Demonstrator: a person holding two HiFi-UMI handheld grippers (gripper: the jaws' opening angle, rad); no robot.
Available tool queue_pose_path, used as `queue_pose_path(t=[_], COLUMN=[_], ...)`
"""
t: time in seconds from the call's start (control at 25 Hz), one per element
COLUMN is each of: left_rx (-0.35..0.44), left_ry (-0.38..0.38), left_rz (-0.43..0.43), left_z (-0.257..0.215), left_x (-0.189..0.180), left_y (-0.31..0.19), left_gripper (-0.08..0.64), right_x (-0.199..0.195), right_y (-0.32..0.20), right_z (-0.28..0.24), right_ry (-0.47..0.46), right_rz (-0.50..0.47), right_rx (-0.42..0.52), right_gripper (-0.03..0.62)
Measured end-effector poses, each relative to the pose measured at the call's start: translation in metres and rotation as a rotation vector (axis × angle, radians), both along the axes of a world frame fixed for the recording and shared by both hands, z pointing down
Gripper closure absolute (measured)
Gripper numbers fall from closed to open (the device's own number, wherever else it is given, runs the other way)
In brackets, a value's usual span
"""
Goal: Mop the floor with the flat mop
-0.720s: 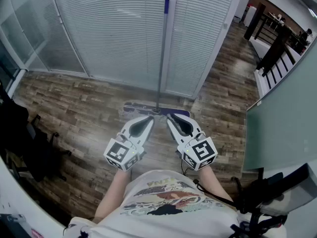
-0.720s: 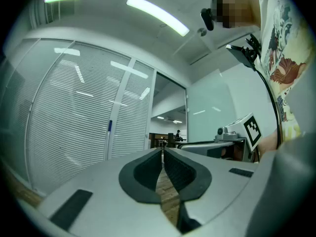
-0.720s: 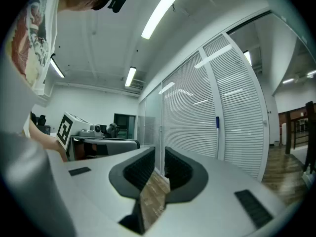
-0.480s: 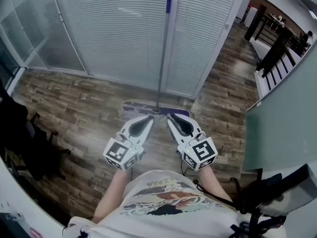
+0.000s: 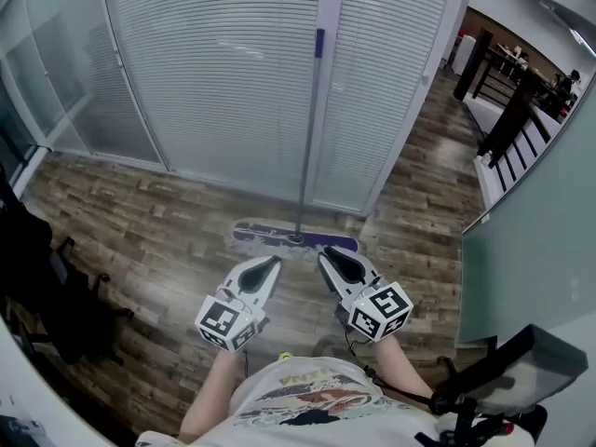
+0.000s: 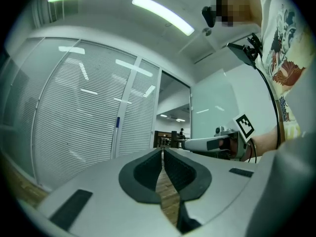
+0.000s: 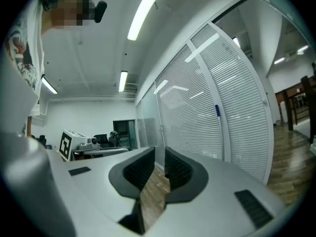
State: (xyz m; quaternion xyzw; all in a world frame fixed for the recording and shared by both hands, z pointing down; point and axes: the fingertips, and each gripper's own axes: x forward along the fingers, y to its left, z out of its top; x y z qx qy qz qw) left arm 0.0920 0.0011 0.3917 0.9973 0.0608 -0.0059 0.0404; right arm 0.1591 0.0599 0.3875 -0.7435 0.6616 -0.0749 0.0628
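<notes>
The flat mop stands by itself. Its purple head (image 5: 294, 238) lies on the wood floor, and its pole (image 5: 308, 138) leans against the blinds, blue grip (image 5: 318, 43) at the top. My left gripper (image 5: 272, 264) and right gripper (image 5: 327, 252) hover side by side just short of the mop head, pointing at it, both shut and empty. In the left gripper view the jaws (image 6: 162, 152) meet with nothing between them, and the pole (image 6: 117, 132) stands ahead on the left. The right gripper's jaws (image 7: 159, 156) are likewise closed, with the pole's blue grip (image 7: 217, 110) ahead on the right.
A glass wall with white blinds (image 5: 214, 73) runs across behind the mop. A black office chair (image 5: 56, 277) stands at the left. A frosted glass partition (image 5: 540, 212) closes the right side, with dark furniture (image 5: 507, 87) beyond it in the corridor.
The view has tilted up slightly. Both grippers now sit lower in the picture and a little farther from the mop head. The mop has not moved and the jaws stay shut.
</notes>
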Motion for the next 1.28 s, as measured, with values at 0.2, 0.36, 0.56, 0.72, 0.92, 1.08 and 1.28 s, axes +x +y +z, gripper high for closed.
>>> queue_pose_path(t=[0.2, 0.36, 0.56, 0.72, 0.92, 1.08, 1.28], left_rx=[-0.024, -0.011, 0.030, 0.054, 0.069, 0.059, 0.055], left_ry=[0.021, 0.009, 0.023, 0.018, -0.009, -0.025, -0.004], left_rz=[-0.037, -0.075, -0.089, -0.078, -0.046, -0.058, -0.067], left_z=[-0.001, -0.003, -0.019, -0.024, -0.022, -0.015, -0.016], left_x=[-0.008, 0.014, 0.076, 0.135, 0.216, 0.276, 0.357], left_y=[-0.032, -0.073, -0.106, -0.123, -0.154, -0.177, -0.216], left_gripper=[0.540, 0.540, 0.540, 0.540, 0.540, 0.540, 0.540], right_x=[0.016, 0.041, 0.087, 0.138, 0.205, 0.263, 0.331], right_y=[-0.021, -0.060, -0.102, -0.129, -0.177, -0.203, -0.249], right_z=[-0.003, -0.007, -0.010, -0.005, 0.004, 0.015, 0.016], right_ry=[-0.023, 0.028, 0.065, 0.062, 0.092, 0.061, 0.070], right_rz=[-0.016, -0.015, -0.029, -0.042, -0.105, -0.133, -0.184], right_rx=[-0.008, -0.019, -0.006, 0.007, -0.032, -0.054, -0.068], right_gripper=[0.520, 0.520, 0.520, 0.520, 0.519, 0.518, 0.518])
